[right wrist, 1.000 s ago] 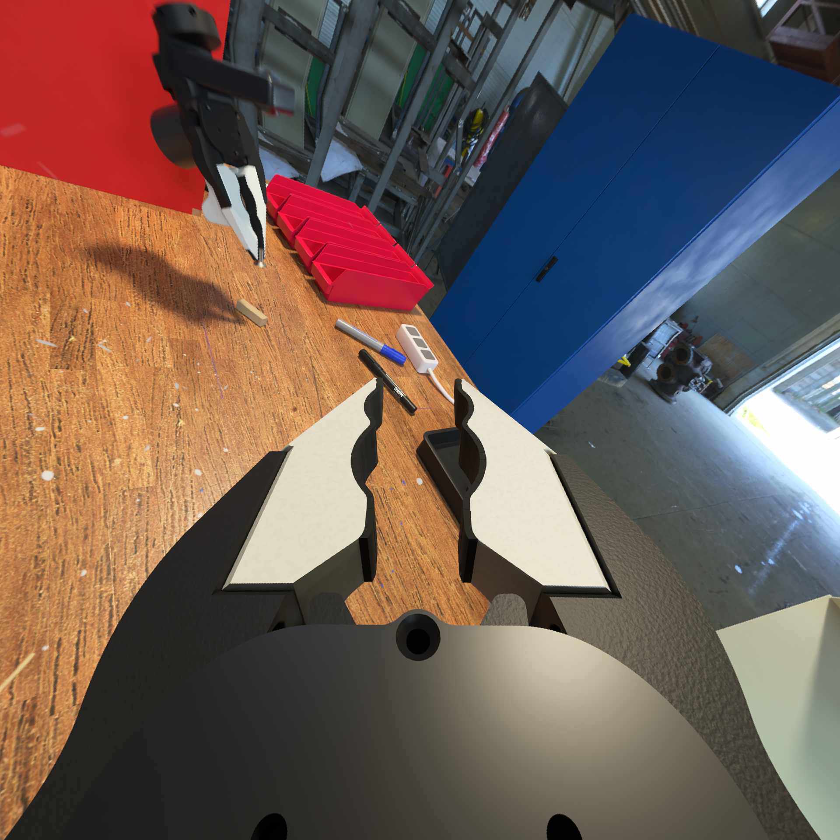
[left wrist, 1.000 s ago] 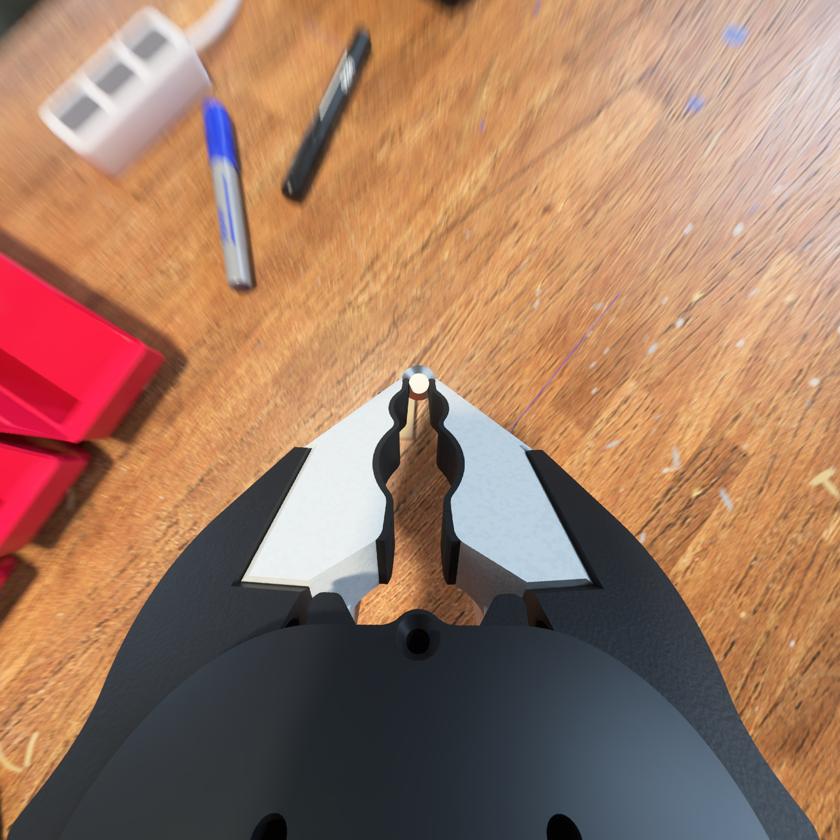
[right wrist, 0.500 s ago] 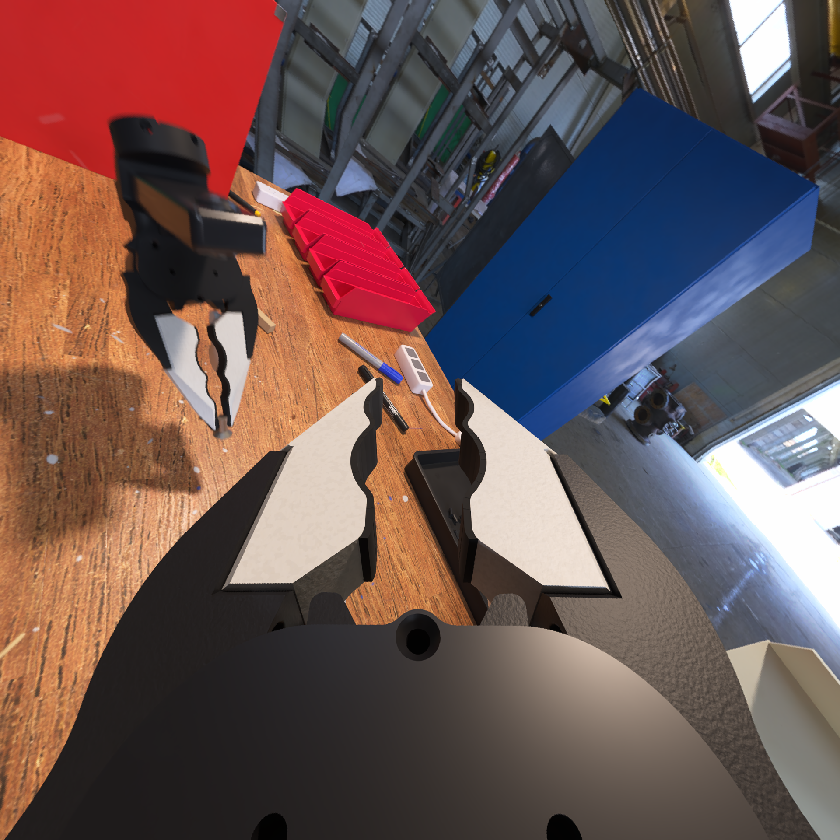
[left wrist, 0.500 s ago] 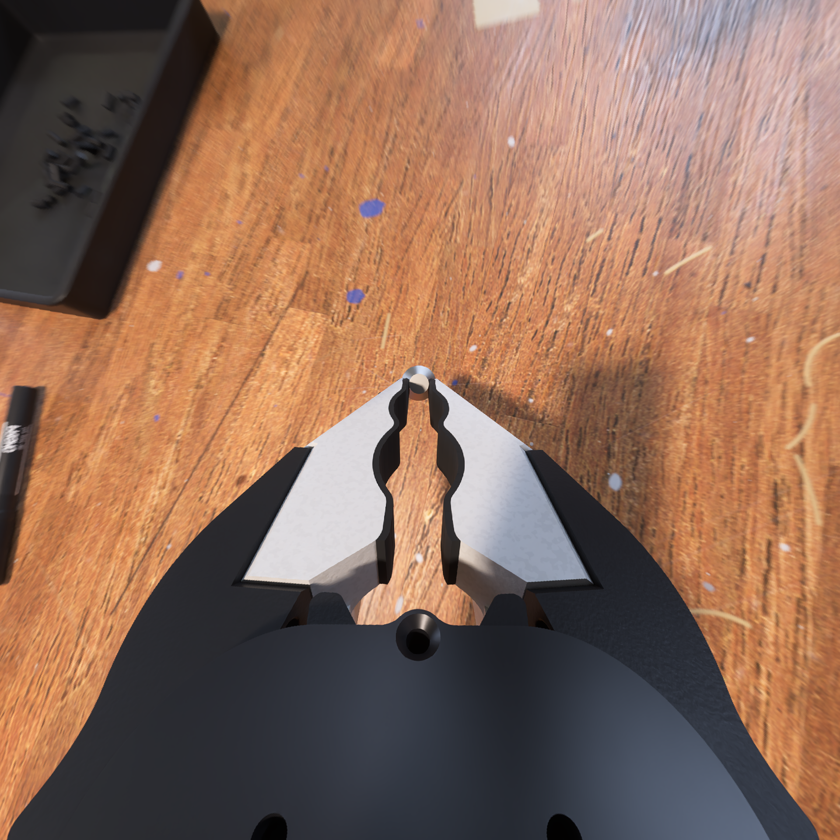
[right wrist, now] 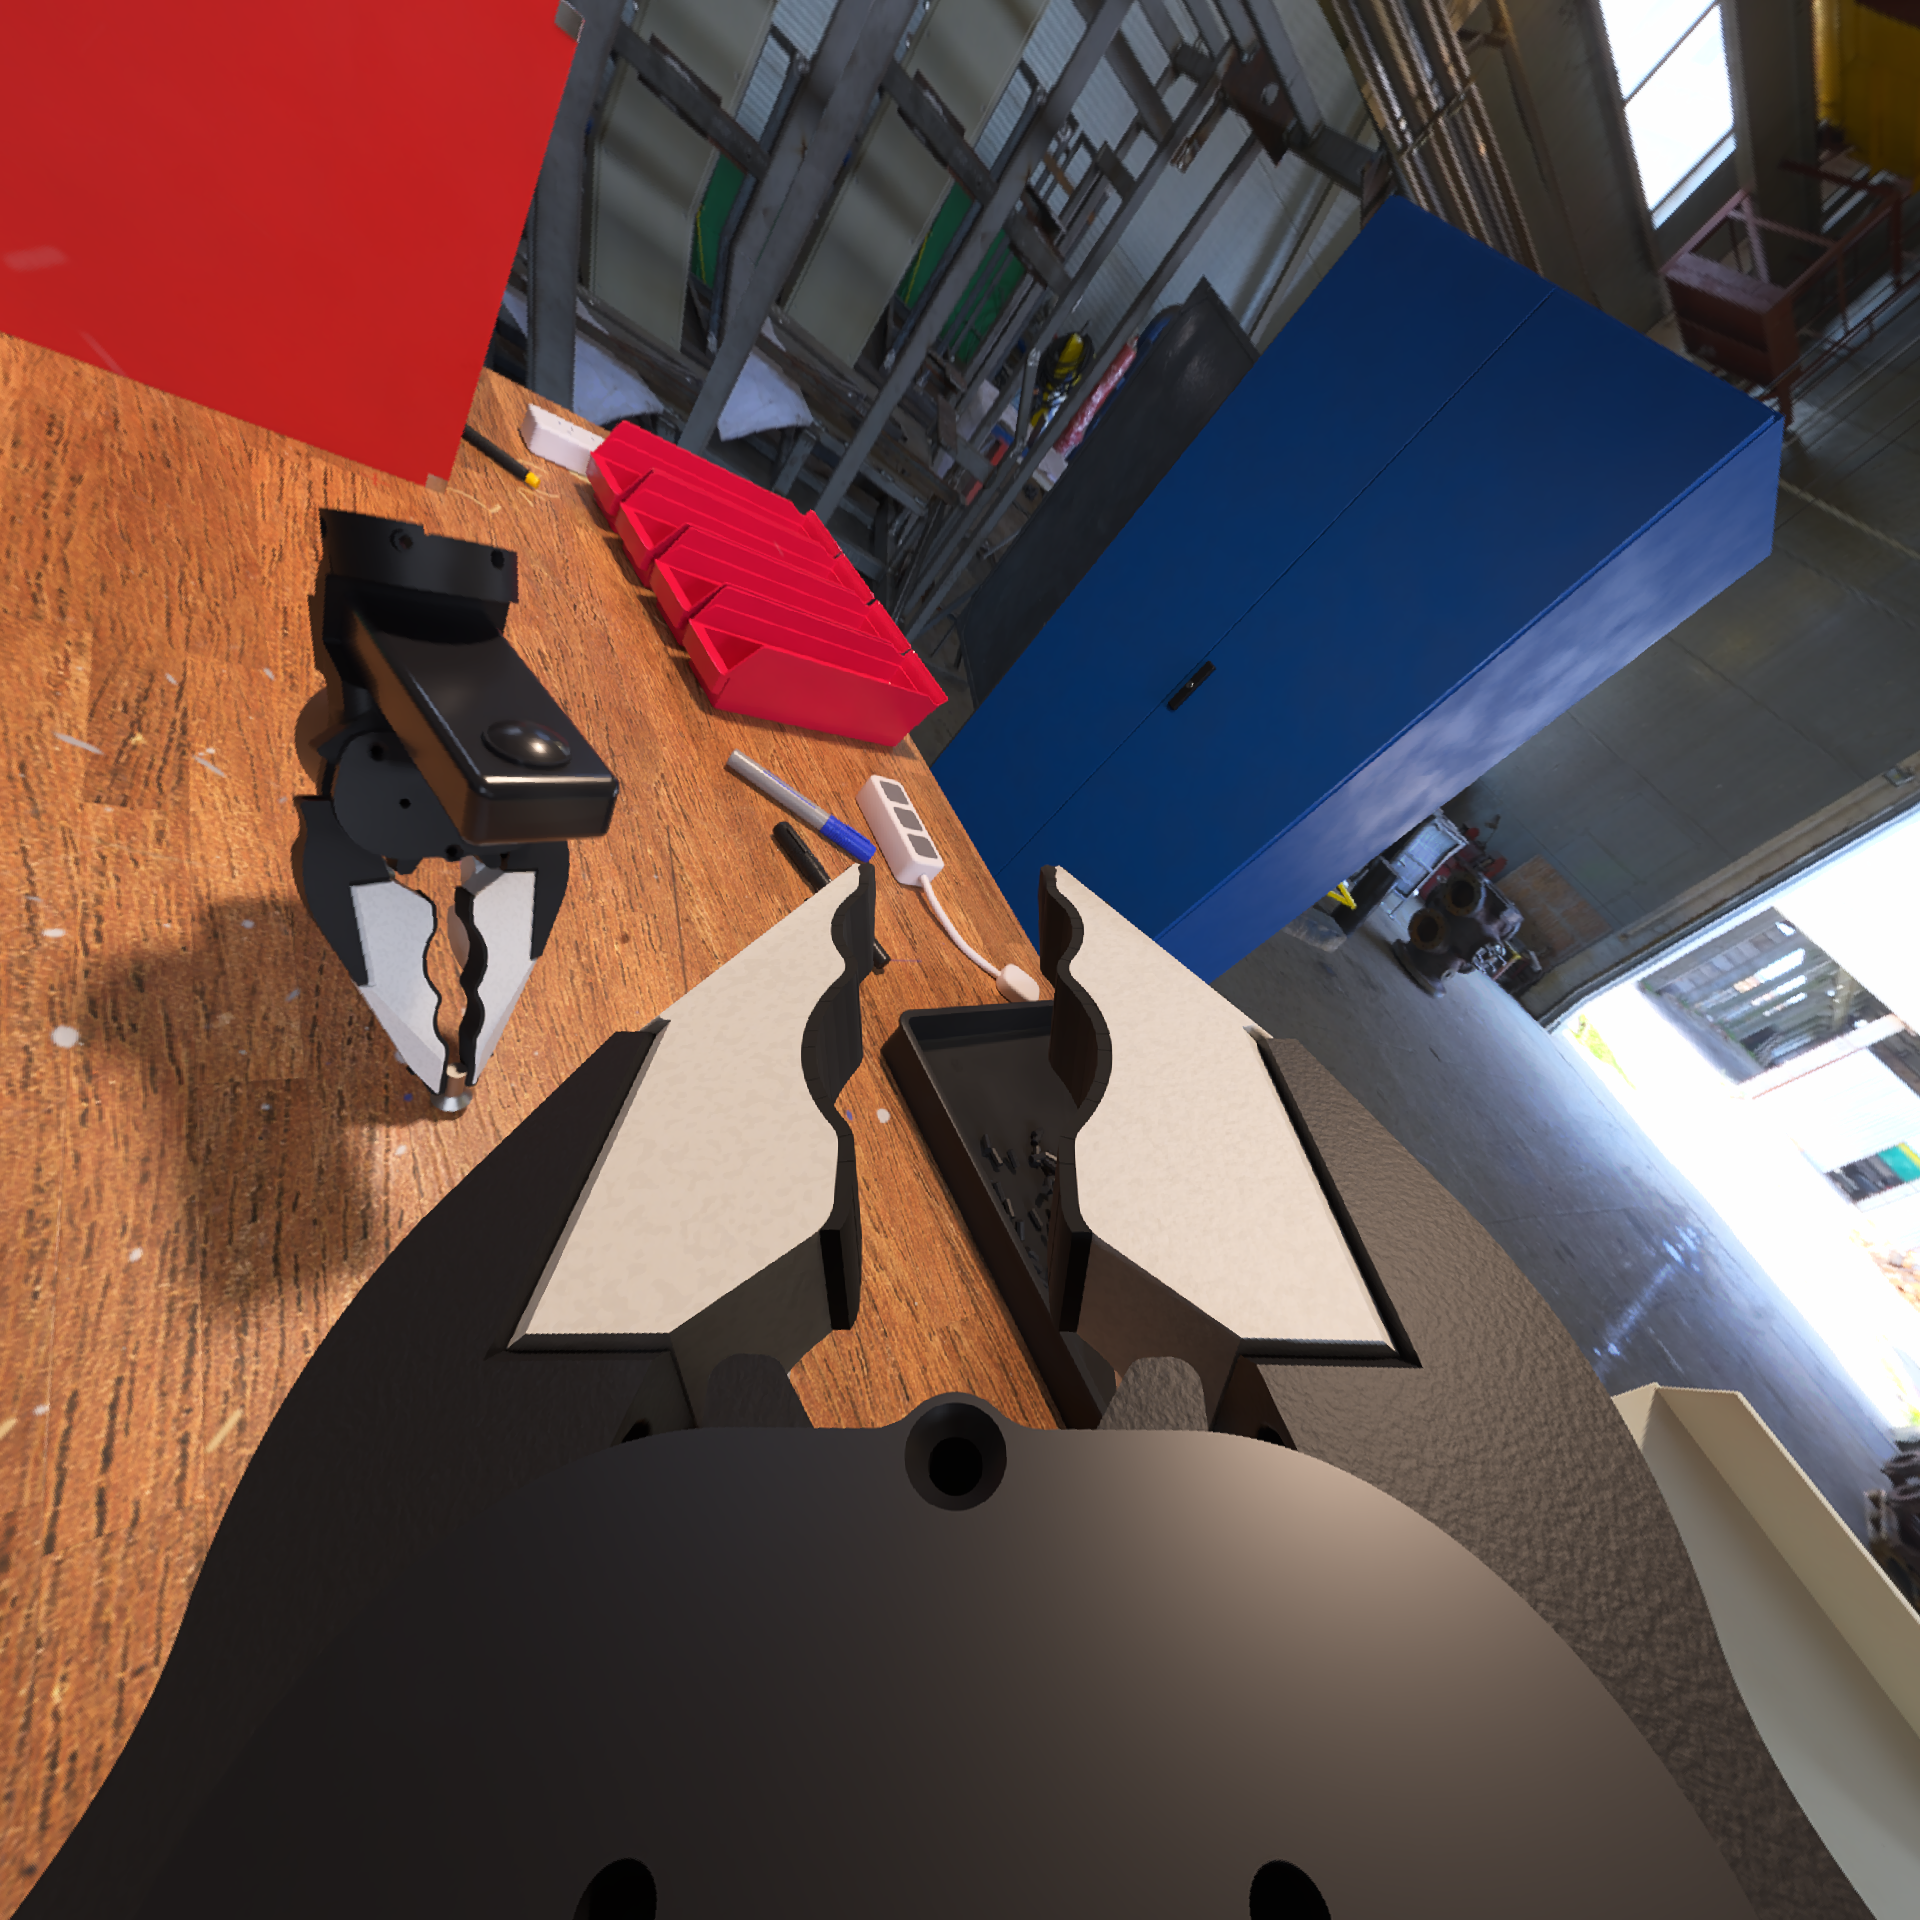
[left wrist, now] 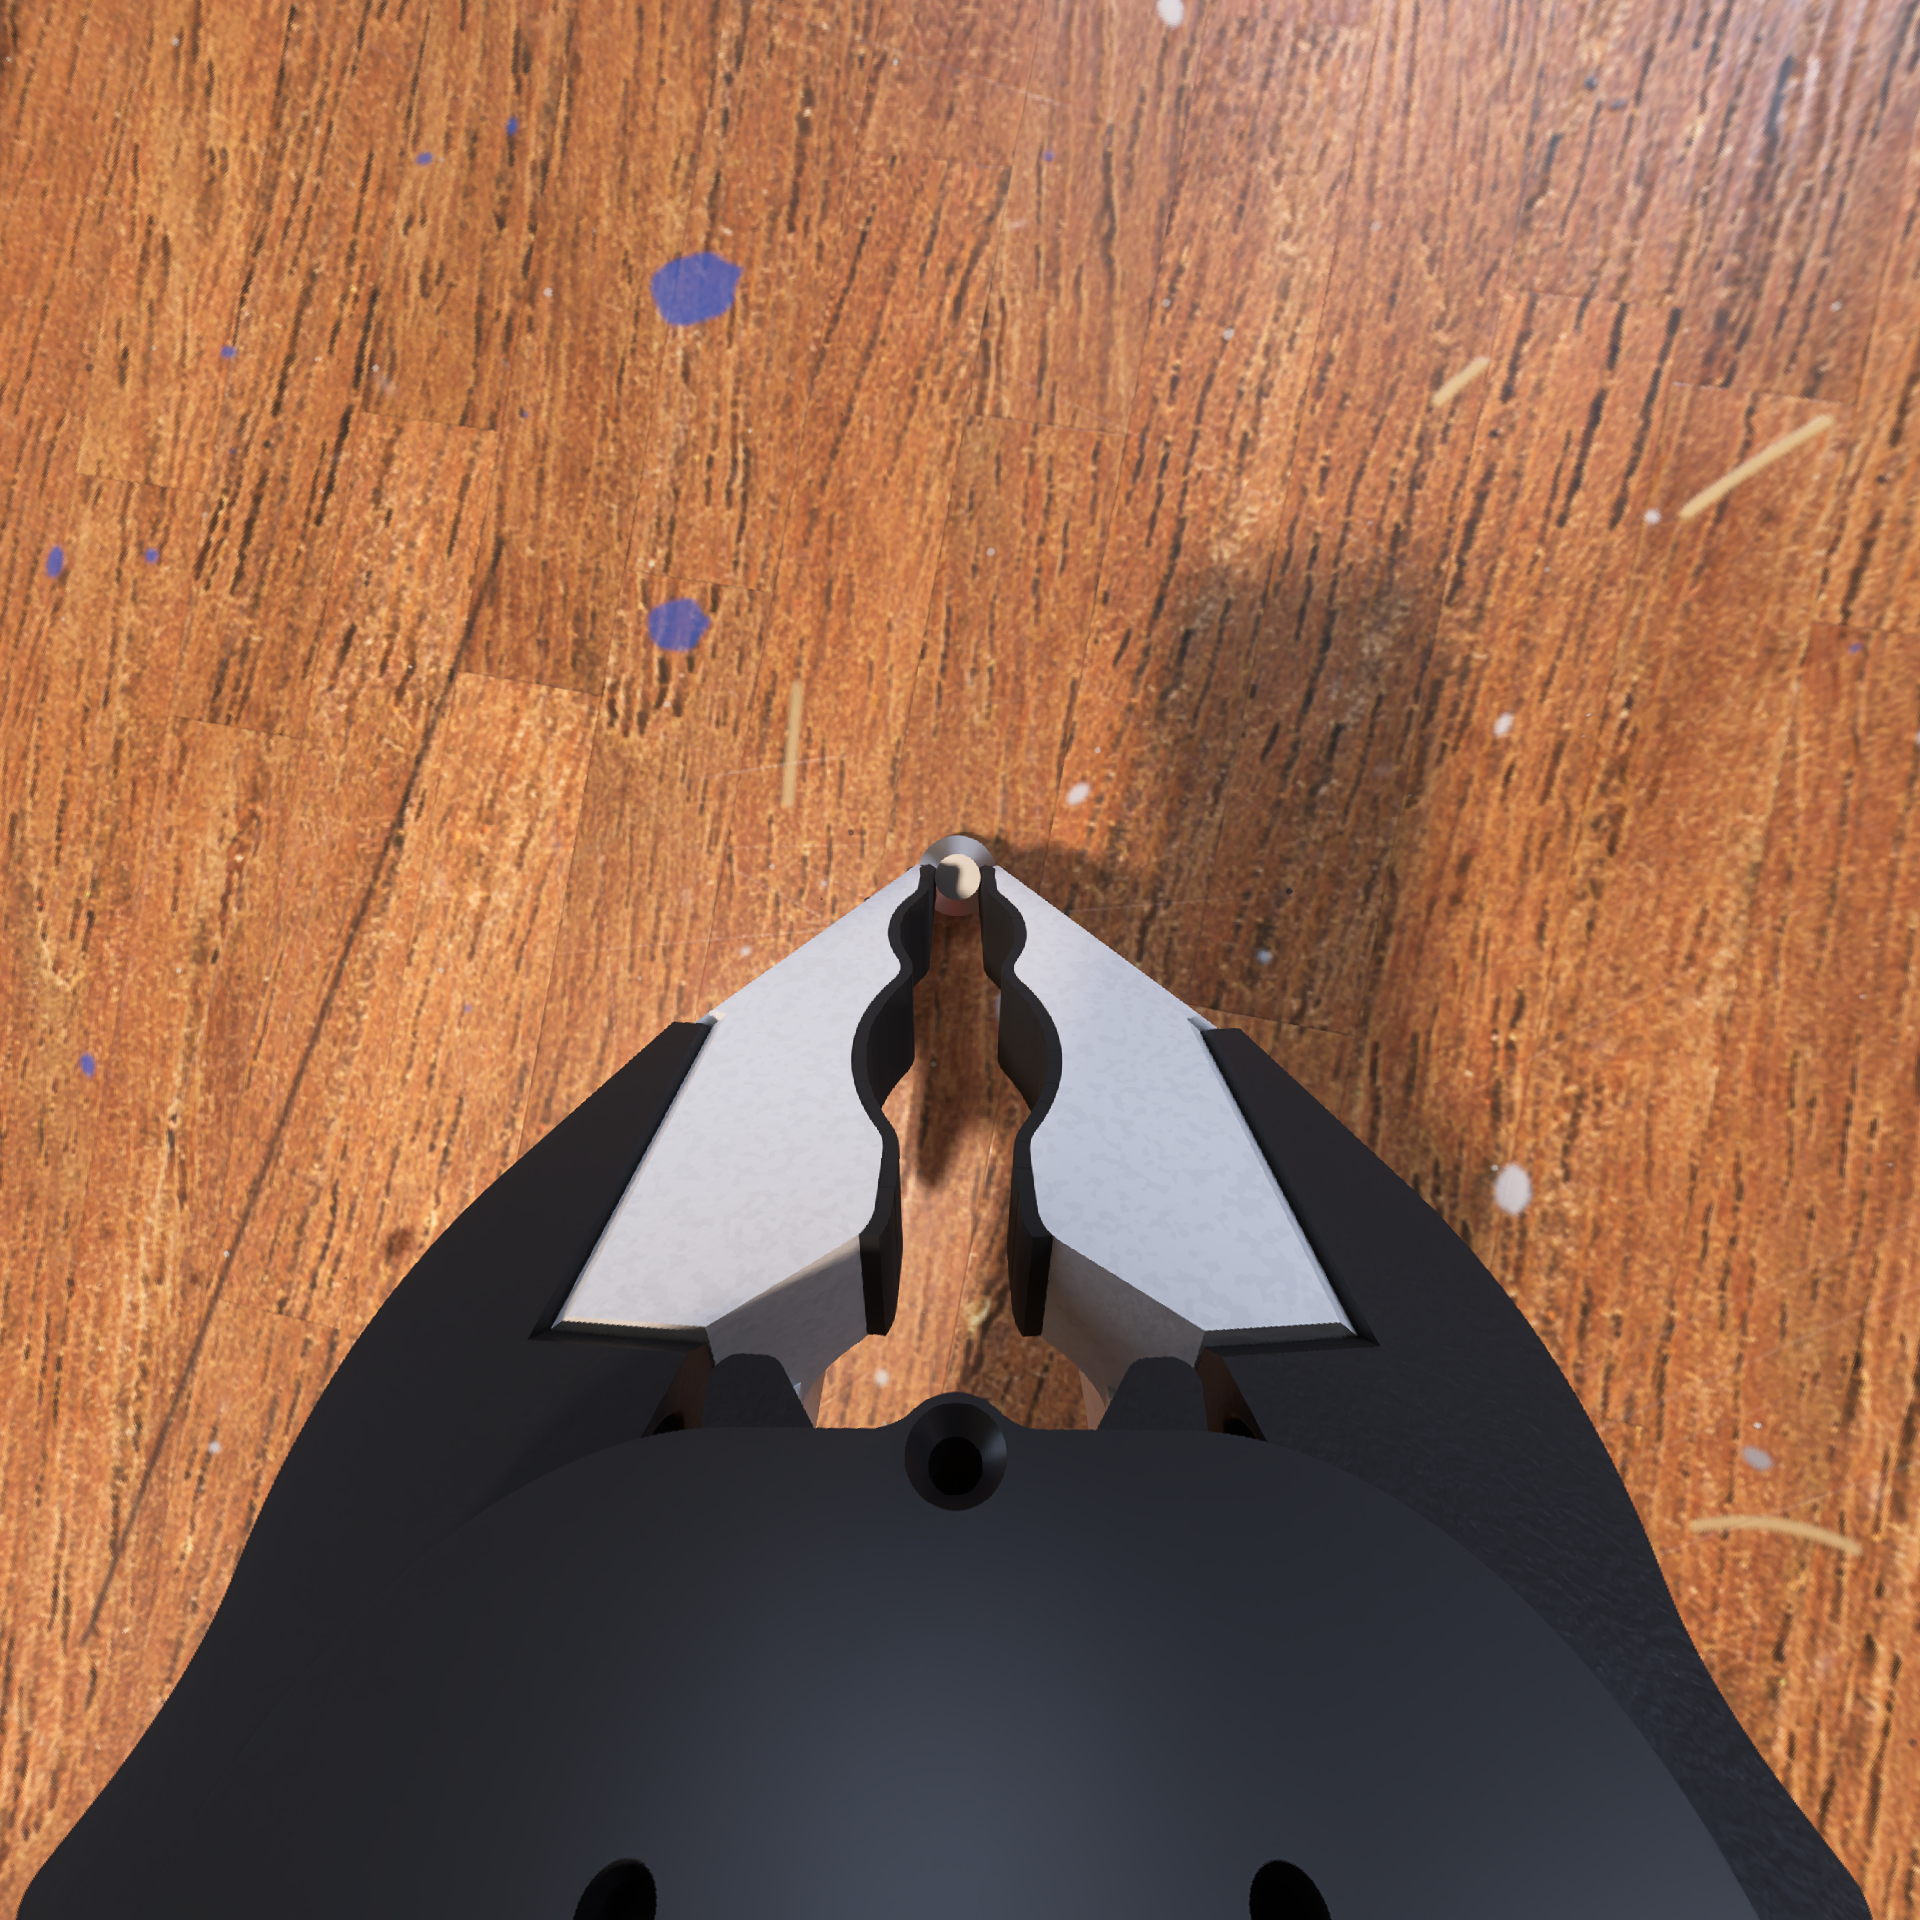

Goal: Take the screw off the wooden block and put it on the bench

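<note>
My left gripper (left wrist: 957, 883) is shut on the small grey screw (left wrist: 957, 871), pinched at its fingertips, pointing straight down just above the wooden bench (left wrist: 416, 727). In the right wrist view the left gripper (right wrist: 453, 1081) stands upright with the screw (right wrist: 450, 1098) at its tips, very close to or touching the bench (right wrist: 156, 1195). My right gripper (right wrist: 954, 894) is open and empty, hovering over the bench's right edge. The wooden block is not in view.
A black tray (right wrist: 987, 1122) with small dark parts lies under my right gripper. Beyond it are a black marker (right wrist: 800, 854), a blue-capped marker (right wrist: 800, 805), a white power strip (right wrist: 902, 826), red bins (right wrist: 769, 613) and a red panel (right wrist: 260, 208).
The left gripper has carried the screw nearer to my right gripper and lowered it close to the bench. The black tray and marker have left the left wrist view.
</note>
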Controlling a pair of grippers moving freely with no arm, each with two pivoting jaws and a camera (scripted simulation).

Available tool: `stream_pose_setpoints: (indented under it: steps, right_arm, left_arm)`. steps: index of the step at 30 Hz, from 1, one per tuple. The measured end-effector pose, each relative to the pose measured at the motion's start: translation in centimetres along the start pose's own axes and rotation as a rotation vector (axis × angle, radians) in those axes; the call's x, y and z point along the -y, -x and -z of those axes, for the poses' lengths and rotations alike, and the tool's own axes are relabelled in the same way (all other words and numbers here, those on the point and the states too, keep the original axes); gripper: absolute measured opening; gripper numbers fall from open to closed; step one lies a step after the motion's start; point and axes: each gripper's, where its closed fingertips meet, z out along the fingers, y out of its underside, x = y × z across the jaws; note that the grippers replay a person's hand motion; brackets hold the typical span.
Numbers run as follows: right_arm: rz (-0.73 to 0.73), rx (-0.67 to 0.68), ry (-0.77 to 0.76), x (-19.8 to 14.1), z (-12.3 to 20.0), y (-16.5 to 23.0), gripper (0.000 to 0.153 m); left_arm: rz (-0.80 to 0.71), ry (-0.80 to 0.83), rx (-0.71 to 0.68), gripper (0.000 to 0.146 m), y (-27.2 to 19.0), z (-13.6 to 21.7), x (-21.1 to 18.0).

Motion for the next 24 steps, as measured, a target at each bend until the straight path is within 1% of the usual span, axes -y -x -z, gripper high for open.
stream_pose_setpoints:
  steps: [3, 5, 7, 8, 9, 11, 14, 16, 18, 19, 21, 24]
  right_arm:
    - [-0.004, -0.002, -0.01, 0.2, 0.3, -0.2, 0.031]
    - [0.001, -0.009, -0.004, 0.1, 0.5, -0.3, 0.031]
    - [0.007, -0.02, 0.004, 0.0, 0.8, -0.5, 0.031]
    - [0.01, -0.03, 0.013, -0.2, 1.1, -0.7, 0.031]
    - [0.013, -0.044, 0.023, -0.4, 1.3, -1.0, 0.031]
    - [0.012, -0.069, 0.038, -0.8, 1.9, -1.6, 0.031]
    - [-0.012, -0.093, 0.034, -1.1, 2.8, -2.5, 0.031]
    - [-0.03, -0.092, 0.009, -0.9, 3.1, -2.7, 0.031]
    - [-0.046, -0.084, -0.023, -0.5, 3.2, -2.7, 0.031]
    - [-0.055, -0.077, -0.041, -0.3, 3.2, -2.6, 0.031]
    - [-0.074, -0.055, -0.079, 0.3, 2.9, -2.3, 0.031]
    - [-0.109, -0.02, -0.122, 0.8, 1.8, -1.8, 0.031]
  left_arm:
    - [-0.016, 0.016, 0.018, 0.008, 0.1, -0.3, -0.1]
    - [-0.008, 0.013, 0.005, 0.009, 0.0, -0.3, 0.0]
    - [0.015, -0.01, -0.014, 0.035, -0.1, 0.4, 0.4]
    - [0.029, -0.029, -0.005, 0.041, 0.2, 1.2, 0.7]
    - [0.048, -0.058, 0.02, 0.043, 0.7, 2.5, 1.1]
    - [0.104, -0.148, 0.087, 0.043, 1.9, 6.5, 2.0]
    - [0.21, -0.279, 0.25, 0.046, 4.7, 14.8, 1.4]
    - [0.288, -0.299, 0.378, 0.048, 6.4, 20.3, -1.3]
    - [0.386, -0.21, 0.478, 0.05, 7.3, 24.2, -6.2]
    - [0.437, -0.151, 0.5, 0.05, 7.2, 25.4, -8.9]
    - [0.544, -0.044, 0.473, 0.044, 6.4, 26.5, -14.0]
    - [0.68, 0.106, 0.382, 0.042, 5.0, 26.1, -20.1]
